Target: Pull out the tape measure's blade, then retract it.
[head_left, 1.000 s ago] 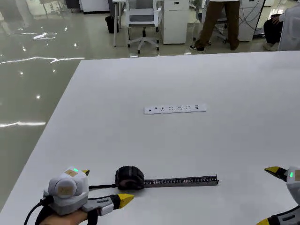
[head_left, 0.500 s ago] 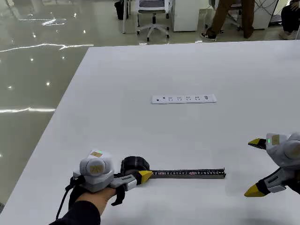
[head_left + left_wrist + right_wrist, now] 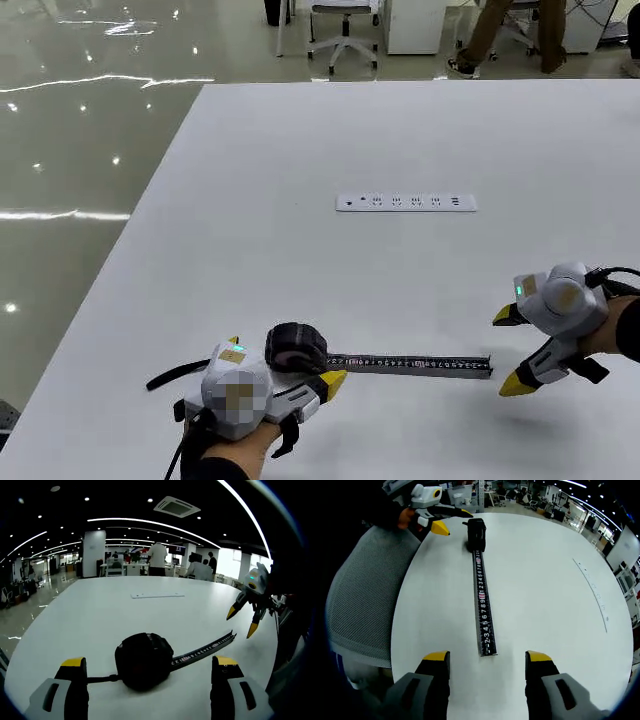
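Observation:
A black tape measure case [image 3: 296, 347] lies on the white table [image 3: 400, 270] near its front edge. Its blade [image 3: 410, 364] runs out flat to the right. My left gripper [image 3: 285, 360] is open, one jaw on each side of the case [image 3: 145, 660] without touching it. My right gripper [image 3: 508, 350] is open just past the blade's tip [image 3: 488, 366]. In the right gripper view the blade [image 3: 482, 600] ends between my open jaws [image 3: 487, 656], and the case [image 3: 476, 530] lies at its far end beside the left gripper [image 3: 437, 515].
A white power strip [image 3: 405, 202] lies flat mid-table beyond the tape. The table's left edge [image 3: 130, 250] drops to a shiny floor. An office chair [image 3: 343, 20] and a standing person [image 3: 505, 25] are far behind the table.
My left gripper has come forward from behind the case and now stands around it. My right gripper has moved left and in toward the blade's tip. The blade's length looks unchanged.

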Available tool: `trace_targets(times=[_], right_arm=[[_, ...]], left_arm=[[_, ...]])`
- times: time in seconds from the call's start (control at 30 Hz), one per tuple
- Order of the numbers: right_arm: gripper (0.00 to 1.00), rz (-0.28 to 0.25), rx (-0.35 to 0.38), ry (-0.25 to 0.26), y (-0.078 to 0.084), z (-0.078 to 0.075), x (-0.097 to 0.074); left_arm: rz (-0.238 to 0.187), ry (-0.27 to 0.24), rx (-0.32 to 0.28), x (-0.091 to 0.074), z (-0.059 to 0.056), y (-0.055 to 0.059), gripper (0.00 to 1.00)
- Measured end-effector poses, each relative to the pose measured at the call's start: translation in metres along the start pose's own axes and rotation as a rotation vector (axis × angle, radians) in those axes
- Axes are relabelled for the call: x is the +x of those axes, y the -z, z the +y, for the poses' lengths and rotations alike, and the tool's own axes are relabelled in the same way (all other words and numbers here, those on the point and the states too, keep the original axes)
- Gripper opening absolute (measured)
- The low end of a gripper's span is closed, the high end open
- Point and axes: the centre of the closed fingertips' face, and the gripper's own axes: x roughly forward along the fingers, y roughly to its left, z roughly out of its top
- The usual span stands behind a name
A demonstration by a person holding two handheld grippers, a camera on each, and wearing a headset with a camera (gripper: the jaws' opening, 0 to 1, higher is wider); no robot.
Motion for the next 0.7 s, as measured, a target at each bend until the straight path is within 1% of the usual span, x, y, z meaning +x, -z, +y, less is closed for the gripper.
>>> trace_targets(times=[0.03, 0.1, 0.13, 0.17, 0.2, 0.23, 0.27, 0.33, 0.43, 0.47, 0.53, 0.57, 0.63, 0.67, 0.7], right_arm=[[0.54, 0.004, 0.003, -0.003, 0.001, -0.001, 0.003], [0.49, 0.016, 0.011, -0.020, 0.002, 0.001, 0.009], [0.46, 0.024, 0.016, -0.026, 0.003, 0.002, 0.012], [0.43, 0.040, 0.020, -0.032, 0.010, 0.001, 0.019], [0.40, 0.049, 0.006, -0.026, 0.014, 0.000, 0.021], [0.37, 0.062, -0.041, -0.032, 0.018, -0.001, 0.024], [0.30, 0.069, -0.030, -0.034, 0.020, -0.002, 0.025], [0.25, 0.072, -0.024, -0.045, 0.021, -0.003, 0.026], [0.23, 0.072, -0.018, -0.047, 0.020, -0.004, 0.027], [0.20, 0.072, -0.019, -0.046, 0.019, -0.006, 0.027], [0.15, 0.068, 0.005, -0.062, 0.018, -0.001, 0.028], [0.13, 0.074, -0.014, -0.039, 0.018, -0.005, 0.028], [0.11, 0.078, -0.006, -0.028, 0.018, -0.004, 0.029], [0.11, 0.092, -0.027, -0.013, 0.019, -0.004, 0.029], [0.11, 0.100, -0.038, -0.013, 0.017, -0.001, 0.029]], left_arm=[[-0.004, -0.001, -0.003, 0.000, 0.000, 0.001, 1.00], [-0.043, -0.005, -0.030, 0.001, 0.002, -0.001, 1.00], [-0.037, -0.011, -0.064, 0.000, 0.002, 0.000, 1.00], [-0.016, -0.026, -0.088, 0.000, 0.005, 0.005, 1.00], [-0.019, -0.023, -0.070, 0.002, 0.006, 0.006, 1.00], [-0.019, -0.026, -0.052, 0.002, 0.006, 0.006, 1.00], [-0.020, -0.027, -0.043, 0.002, 0.006, 0.006, 1.00], [-0.026, -0.028, -0.027, 0.003, 0.006, 0.006, 1.00], [-0.017, -0.025, -0.025, 0.004, 0.004, 0.007, 1.00], [-0.017, -0.024, -0.025, 0.003, 0.003, 0.007, 1.00], [-0.010, -0.020, -0.024, 0.004, 0.002, 0.008, 0.99], [-0.004, -0.018, -0.031, 0.004, 0.001, 0.009, 0.99], [0.001, -0.021, -0.040, 0.004, 0.001, 0.010, 0.98], [0.002, -0.023, -0.047, 0.005, 0.001, 0.011, 0.98], [0.000, -0.026, -0.054, 0.005, 0.001, 0.010, 0.97]])
